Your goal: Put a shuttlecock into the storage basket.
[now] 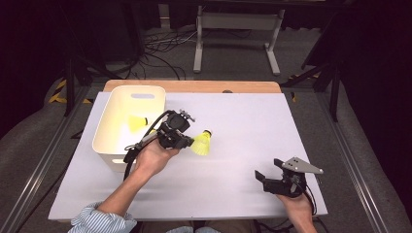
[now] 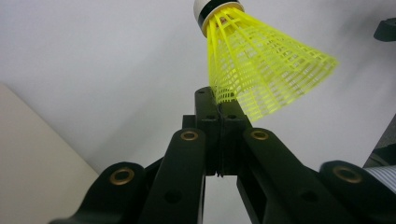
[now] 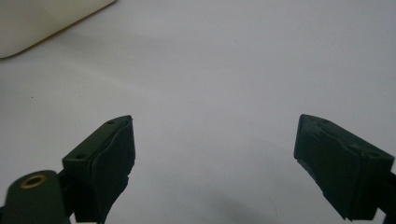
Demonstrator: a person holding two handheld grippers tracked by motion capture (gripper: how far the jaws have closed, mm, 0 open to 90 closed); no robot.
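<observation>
The desk (image 1: 243, 121) carries a pale sheet across nearly its whole top, with a strip of bare wood showing along the far edge. At the far left of the sheet stands a white bin (image 1: 127, 125), open at the top, and inside it lies a yellow shuttlecock (image 1: 137, 122).

The left claw (image 1: 187, 141) sits just right of the bin's near right corner, held in the person's left hand (image 1: 153, 158). Its jaws are together, clamped on the rim of the skirt of a second yellow shuttlecock (image 1: 202, 143) — the skirt flares toward the near side and the white cork tip points away to the far right. In the left gripper view the same shuttlecock (image 2: 261, 70) juts up past the pinched jaw tips.

The right claw (image 1: 266, 171) rests low over the near right part of the sheet, well apart from the bin — its jaws stand wide apart with nothing between them.
</observation>
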